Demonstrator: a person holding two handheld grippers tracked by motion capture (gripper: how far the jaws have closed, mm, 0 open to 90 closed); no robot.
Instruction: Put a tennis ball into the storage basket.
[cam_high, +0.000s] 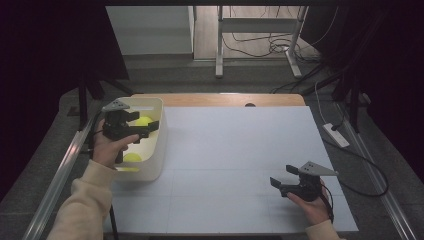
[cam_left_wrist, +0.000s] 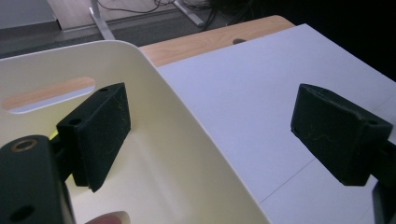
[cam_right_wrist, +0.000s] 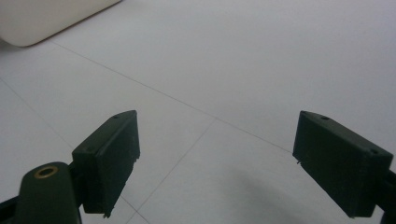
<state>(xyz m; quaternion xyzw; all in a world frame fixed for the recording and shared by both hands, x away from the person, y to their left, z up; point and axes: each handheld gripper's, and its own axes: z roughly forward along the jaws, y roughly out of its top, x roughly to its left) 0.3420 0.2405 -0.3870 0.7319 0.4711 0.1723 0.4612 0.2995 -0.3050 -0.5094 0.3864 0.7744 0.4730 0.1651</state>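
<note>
A cream plastic bin (cam_high: 159, 145) stands at the table's left with yellow-green balls in it, one at the back (cam_high: 143, 120) and one nearer me (cam_high: 132, 157). My left gripper (cam_high: 147, 125) hovers over the bin, held by a hand in a cream sleeve. In the left gripper view it (cam_left_wrist: 210, 135) is open: one pad (cam_left_wrist: 100, 130) hangs inside the bin (cam_left_wrist: 187, 130), the other (cam_left_wrist: 336, 133) over the white table, with the bin's wall passing below between them, untouched. My right gripper (cam_high: 283, 176) rests low at the front right, open (cam_right_wrist: 215, 163) with only white table between its jaws.
The white tabletop (cam_high: 235, 150) stretches between the two grippers, with a wooden strip (cam_high: 225, 100) along its back edge. A white power strip (cam_high: 336, 134) and cables lie off the right side. A rounded corner of the bin (cam_right_wrist: 46, 18) lies far ahead of the right gripper.
</note>
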